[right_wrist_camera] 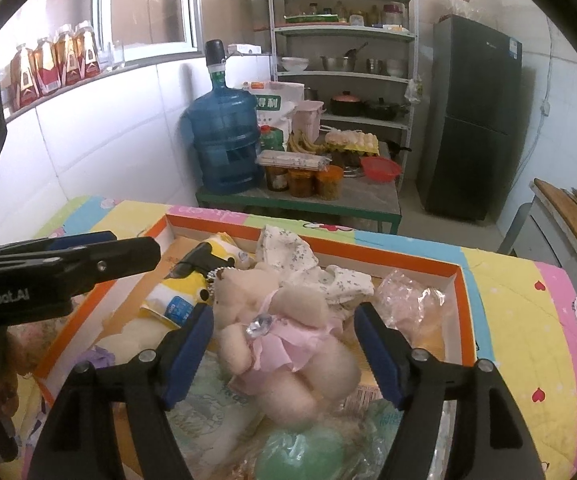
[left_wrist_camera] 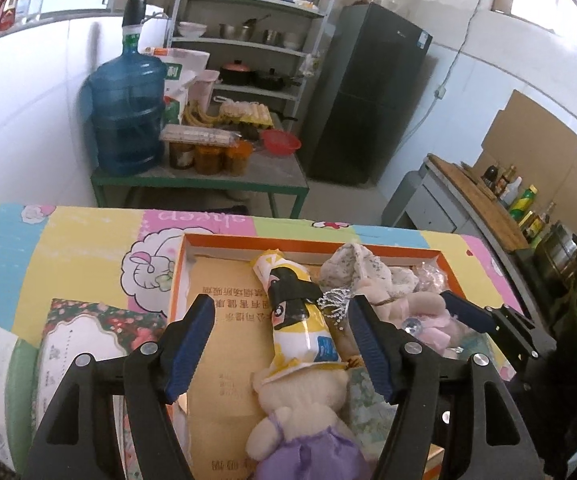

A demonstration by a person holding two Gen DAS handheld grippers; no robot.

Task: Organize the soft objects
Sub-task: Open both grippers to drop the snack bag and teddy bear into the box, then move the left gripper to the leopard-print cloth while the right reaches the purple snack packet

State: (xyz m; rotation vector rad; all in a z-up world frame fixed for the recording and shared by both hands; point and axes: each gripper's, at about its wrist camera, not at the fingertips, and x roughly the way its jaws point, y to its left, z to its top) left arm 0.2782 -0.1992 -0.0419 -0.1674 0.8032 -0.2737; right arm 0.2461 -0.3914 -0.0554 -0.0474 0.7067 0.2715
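An orange-rimmed cardboard box (left_wrist_camera: 308, 245) lies on a colourful quilt. Inside it a plush bear in a purple dress (left_wrist_camera: 300, 420) rests below a yellow cartoon packet (left_wrist_camera: 300, 320). My left gripper (left_wrist_camera: 280, 304) hangs open over them, with the packet between its fingers but untouched. A small tiara (left_wrist_camera: 334, 304) and a floral cloth (left_wrist_camera: 352, 266) lie further right. In the right wrist view my right gripper (right_wrist_camera: 284, 312) is open around a plush bear in a pink dress (right_wrist_camera: 280, 328), pads apart from it. The left gripper (right_wrist_camera: 180, 254) reaches in from the left.
A crinkled clear bag (right_wrist_camera: 412, 304) and a green ball in wrap (right_wrist_camera: 300, 460) share the box. A floral packet (left_wrist_camera: 80, 344) lies left of the box on the quilt (left_wrist_camera: 68, 248). Beyond stand a green table with a water jug (left_wrist_camera: 128, 112), shelves and a dark fridge (left_wrist_camera: 368, 96).
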